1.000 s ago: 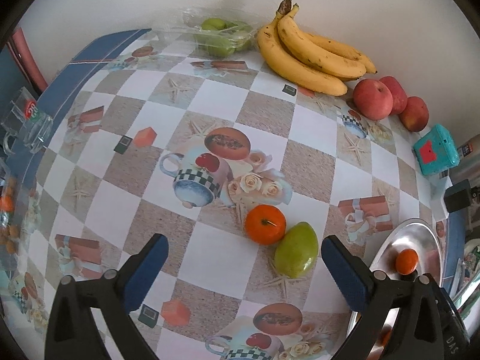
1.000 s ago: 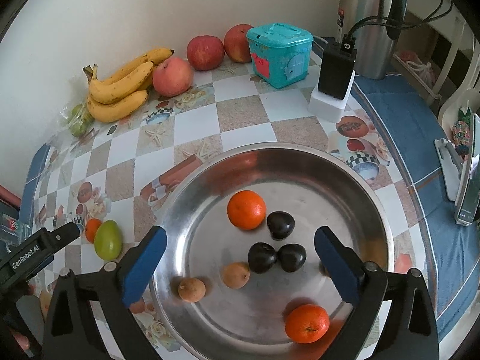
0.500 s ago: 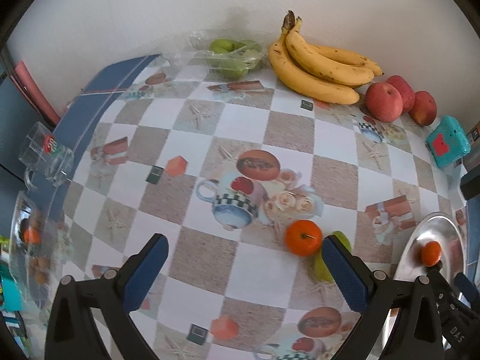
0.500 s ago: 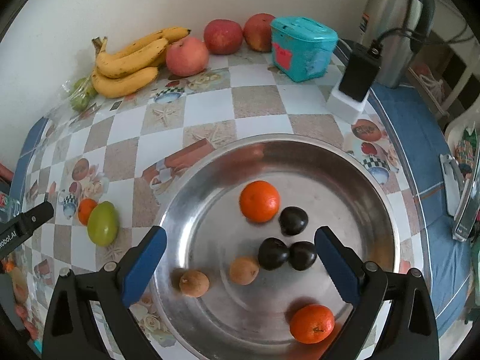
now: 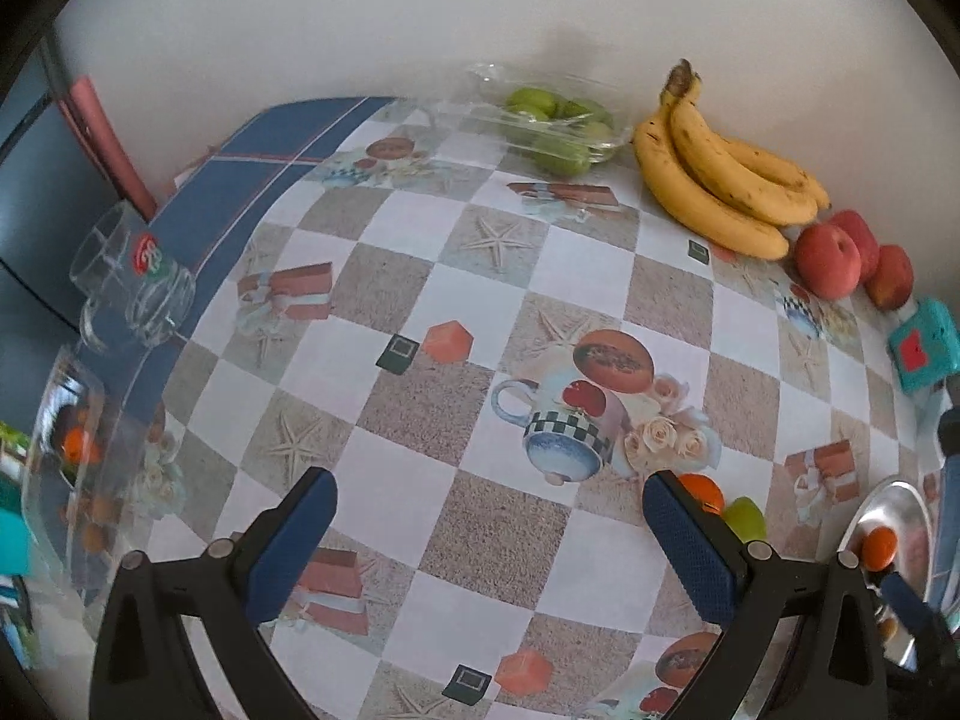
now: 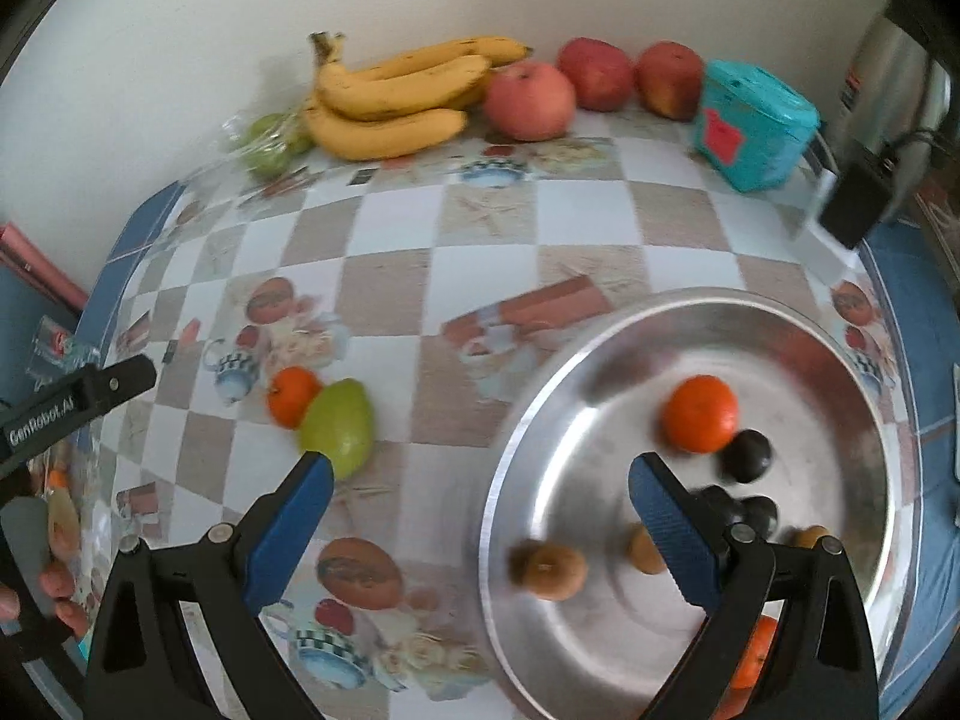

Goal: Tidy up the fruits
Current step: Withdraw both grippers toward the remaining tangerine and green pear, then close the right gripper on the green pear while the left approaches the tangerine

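An orange (image 6: 292,394) and a green pear (image 6: 338,425) lie touching on the patterned tablecloth, left of the steel tray (image 6: 828,354). The tray holds two oranges (image 6: 699,413), dark plums (image 6: 746,455) and small brown fruits (image 6: 552,564). My right gripper (image 6: 480,528) is open and empty, between the pear and the tray's left rim. My left gripper (image 5: 489,531) is open and empty over bare cloth; the orange (image 5: 702,489) and pear (image 5: 744,517) peek from behind its right finger. Bananas (image 6: 396,96) and three apples (image 6: 529,99) lie by the wall.
A clear box of green fruit (image 5: 555,126) sits by the wall left of the bananas. A teal box (image 6: 753,123), a black charger (image 6: 855,201) and a steel flask (image 6: 888,78) stand at the right. A glass mug (image 5: 132,279) and glass bowl (image 5: 66,468) stand at the left edge.
The left gripper has swung left, so the orange and pear slid right behind its right finger. The right gripper has moved left from over the tray towards the pear.
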